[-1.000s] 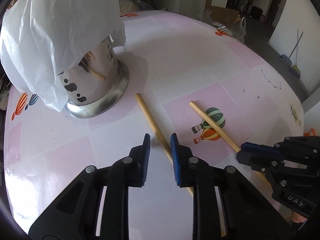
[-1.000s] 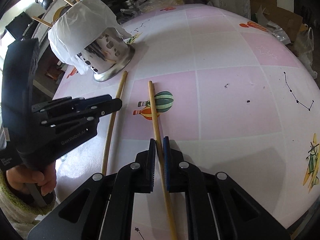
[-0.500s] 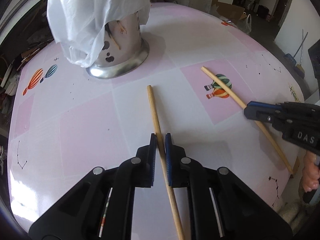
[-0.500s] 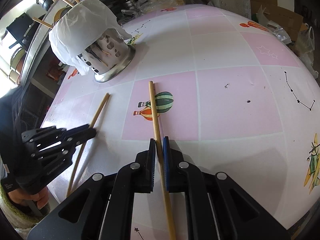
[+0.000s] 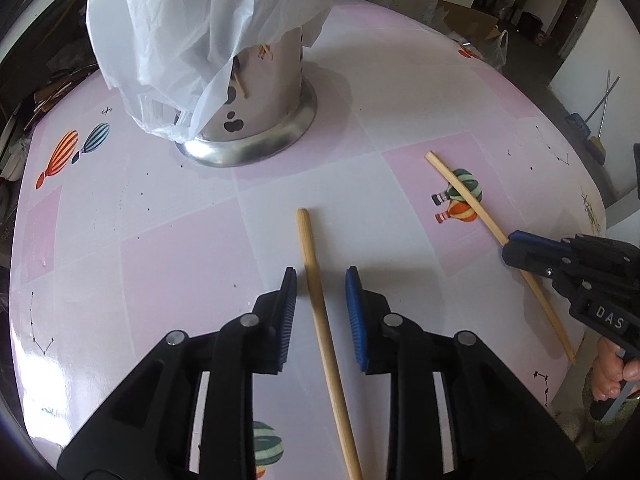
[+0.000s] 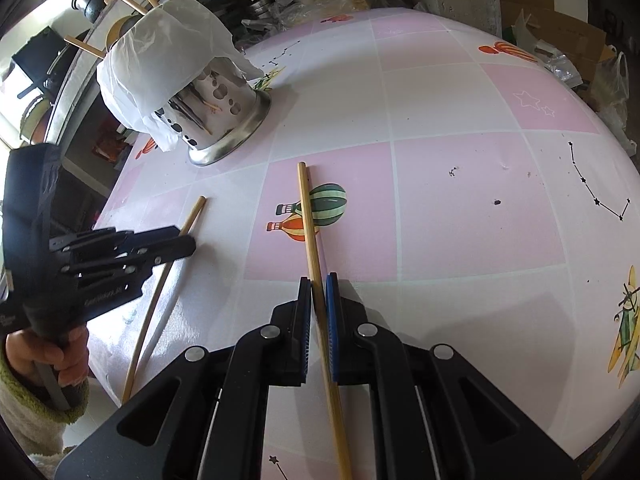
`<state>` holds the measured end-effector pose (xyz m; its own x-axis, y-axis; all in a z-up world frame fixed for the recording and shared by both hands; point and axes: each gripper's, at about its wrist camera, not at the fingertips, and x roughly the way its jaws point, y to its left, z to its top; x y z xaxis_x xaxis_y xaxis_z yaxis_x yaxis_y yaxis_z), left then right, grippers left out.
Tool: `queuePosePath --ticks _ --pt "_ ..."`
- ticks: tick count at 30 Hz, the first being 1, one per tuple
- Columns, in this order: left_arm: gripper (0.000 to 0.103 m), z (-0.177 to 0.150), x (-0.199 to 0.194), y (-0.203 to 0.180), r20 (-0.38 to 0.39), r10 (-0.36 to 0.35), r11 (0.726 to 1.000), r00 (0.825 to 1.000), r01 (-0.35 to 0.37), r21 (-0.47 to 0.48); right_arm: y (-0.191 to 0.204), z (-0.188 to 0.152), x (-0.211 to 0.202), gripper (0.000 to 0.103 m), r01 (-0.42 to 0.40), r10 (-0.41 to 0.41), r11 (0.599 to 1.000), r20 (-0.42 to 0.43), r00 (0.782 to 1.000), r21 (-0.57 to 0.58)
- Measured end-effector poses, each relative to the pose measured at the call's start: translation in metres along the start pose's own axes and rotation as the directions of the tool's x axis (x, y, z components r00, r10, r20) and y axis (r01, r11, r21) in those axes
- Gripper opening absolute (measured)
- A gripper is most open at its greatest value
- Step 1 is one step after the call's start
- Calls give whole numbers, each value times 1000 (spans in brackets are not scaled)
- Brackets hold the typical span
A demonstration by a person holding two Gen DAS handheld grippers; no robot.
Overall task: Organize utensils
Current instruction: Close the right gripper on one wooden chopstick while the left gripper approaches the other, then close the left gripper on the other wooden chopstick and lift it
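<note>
Two wooden chopsticks lie on the pink-and-white checked table (image 5: 120, 272). The left chopstick (image 5: 320, 320) runs between the pads of my left gripper (image 5: 321, 284), whose jaws are opening with a clear gap on each side of the stick. The right chopstick (image 6: 310, 232) crosses a balloon print, and my right gripper (image 6: 319, 288) is shut on it. In the left wrist view the right gripper (image 5: 510, 246) clamps that same chopstick (image 5: 460, 188). A perforated steel utensil holder (image 5: 260, 96), draped with a white plastic bag (image 5: 200, 20), stands at the table's far left.
More chopsticks (image 6: 136, 0) stick up out of the holder. A hand in a fleecy sleeve (image 6: 44, 392) grips the left tool's handle. Clutter, bags and cardboard boxes (image 6: 560, 40) lie beyond the far table edge. The table's right edge drops off near the right hand (image 5: 612, 376).
My left gripper shut on its chopstick, drew it back along the table away from the holder, and has now parted its pads. The right gripper has kept its grip and place.
</note>
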<state>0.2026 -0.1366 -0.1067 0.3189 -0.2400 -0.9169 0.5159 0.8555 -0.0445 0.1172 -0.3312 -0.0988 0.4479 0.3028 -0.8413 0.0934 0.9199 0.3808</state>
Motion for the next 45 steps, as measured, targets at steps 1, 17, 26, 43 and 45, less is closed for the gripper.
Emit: queuePosePath --ticks 1,17,26,43,45 --pt "24 3 1 0 3 5 1000 1000 -5 3 1 0 0 7 0 0 1000 0 1000 0" --pt "6 11 -6 15 80 17 995 997 -8 -102 1 1 1 7 9 -9 1000 -1 1000 -10" --pt "6 -4 -95 43 349 -111 971 931 176 -163 3 3 1 7 19 -20 999 -19 1000 -34" --pt "6 -51 -188 69 593 -98 951 799 251 -182 31 53 28 20 90 -111 972 -87 990 -218" --pt "6 -52 -187 72 599 -95 948 795 256 -189 37 56 32 14 137 -164 956 -86 983 -261"
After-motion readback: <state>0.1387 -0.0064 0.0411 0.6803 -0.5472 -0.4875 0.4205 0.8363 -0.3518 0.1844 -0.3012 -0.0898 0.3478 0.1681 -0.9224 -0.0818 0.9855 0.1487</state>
